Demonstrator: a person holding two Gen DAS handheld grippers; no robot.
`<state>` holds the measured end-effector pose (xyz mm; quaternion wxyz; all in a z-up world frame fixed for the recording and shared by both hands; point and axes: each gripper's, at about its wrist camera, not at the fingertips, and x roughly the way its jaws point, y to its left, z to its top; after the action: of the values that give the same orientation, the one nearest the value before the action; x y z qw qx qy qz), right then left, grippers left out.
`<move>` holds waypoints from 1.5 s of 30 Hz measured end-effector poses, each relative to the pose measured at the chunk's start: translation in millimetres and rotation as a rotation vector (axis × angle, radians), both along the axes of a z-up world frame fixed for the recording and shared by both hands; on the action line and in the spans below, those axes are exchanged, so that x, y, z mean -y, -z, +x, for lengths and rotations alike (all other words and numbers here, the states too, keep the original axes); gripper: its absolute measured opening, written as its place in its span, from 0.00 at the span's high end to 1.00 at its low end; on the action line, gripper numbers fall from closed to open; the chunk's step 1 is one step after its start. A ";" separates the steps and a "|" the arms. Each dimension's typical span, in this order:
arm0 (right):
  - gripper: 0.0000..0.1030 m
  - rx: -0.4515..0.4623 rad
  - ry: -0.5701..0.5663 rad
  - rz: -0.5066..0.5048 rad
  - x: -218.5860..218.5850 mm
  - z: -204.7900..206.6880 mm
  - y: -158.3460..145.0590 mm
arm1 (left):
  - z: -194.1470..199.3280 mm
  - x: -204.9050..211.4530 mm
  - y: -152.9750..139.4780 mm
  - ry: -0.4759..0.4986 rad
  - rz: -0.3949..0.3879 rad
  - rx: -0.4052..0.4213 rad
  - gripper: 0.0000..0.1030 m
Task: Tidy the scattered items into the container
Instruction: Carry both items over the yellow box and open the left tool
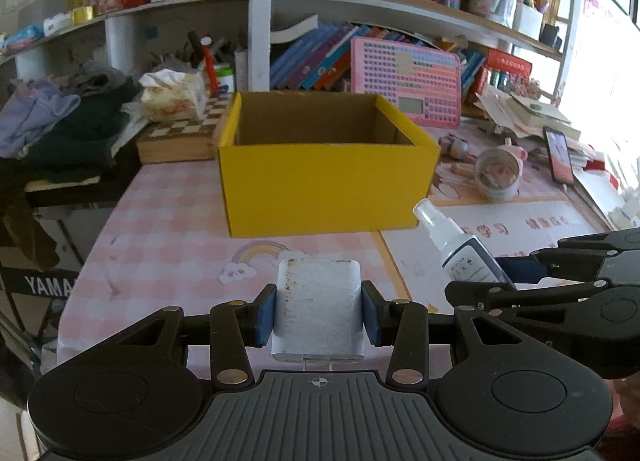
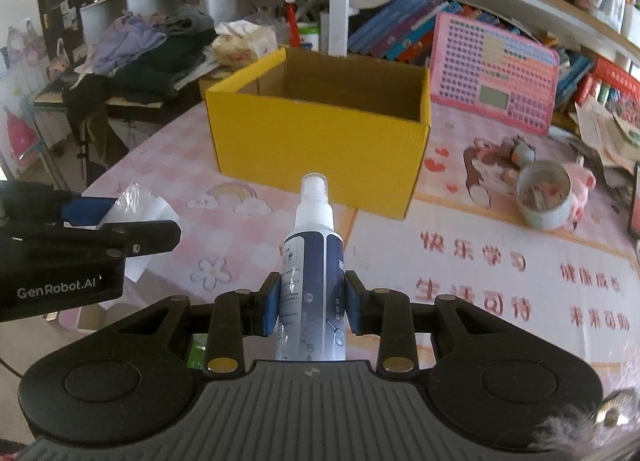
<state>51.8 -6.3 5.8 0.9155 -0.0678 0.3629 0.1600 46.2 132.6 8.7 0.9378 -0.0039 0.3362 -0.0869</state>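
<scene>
Both tongs loaded: our left tongs [image 1: 319, 315] clamp a white packet [image 1: 319, 309], right tongs [image 2: 311, 303] clamp a spray bottle [image 2: 314, 269]. Yellow cardboard box [image 1: 326, 189] at twelve o'clock, open.

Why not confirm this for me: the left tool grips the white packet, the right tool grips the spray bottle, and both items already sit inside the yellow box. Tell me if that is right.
One part is wrong. The left tool does grip the white packet and the right tool does grip the spray bottle, but neither item is inside the yellow box; both wrist views show them held in front of it.
</scene>
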 end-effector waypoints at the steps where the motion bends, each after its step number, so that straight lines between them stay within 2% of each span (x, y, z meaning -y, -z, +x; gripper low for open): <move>1: 0.70 0.004 -0.004 -0.002 -1.5 2.3 -1.2 | 1.2 -2.3 -1.4 -0.006 -0.003 0.004 0.60; 7: 0.70 0.022 -0.024 0.006 -7.2 16.6 -10.8 | 12.4 -14.0 -14.6 -0.026 -0.028 0.032 0.60; 17: 0.70 0.084 -0.029 0.045 -5.2 56.0 -41.8 | 49.8 -9.8 -41.5 0.000 -0.007 0.113 0.60; 28: 0.70 0.149 -0.041 0.031 3.0 136.0 -63.8 | 128.7 7.8 -62.4 0.024 0.063 0.164 0.60; 33: 0.70 0.124 -0.055 0.006 6.2 180.9 -58.0 | 173.1 16.0 -55.9 0.028 0.100 0.132 0.60; 39: 0.70 0.063 -0.073 -0.035 4.2 235.5 -40.7 | 222.5 21.7 -36.3 0.041 0.127 0.045 0.60; 45: 0.70 -0.033 -0.136 -0.132 -11.1 283.0 -13.7 | 268.7 31.1 -13.5 0.059 0.186 -0.044 0.60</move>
<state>334.8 4.9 19.5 0.8900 -0.1500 0.3822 0.1985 314.9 101.5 22.1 0.9236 0.0910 0.3632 -0.0826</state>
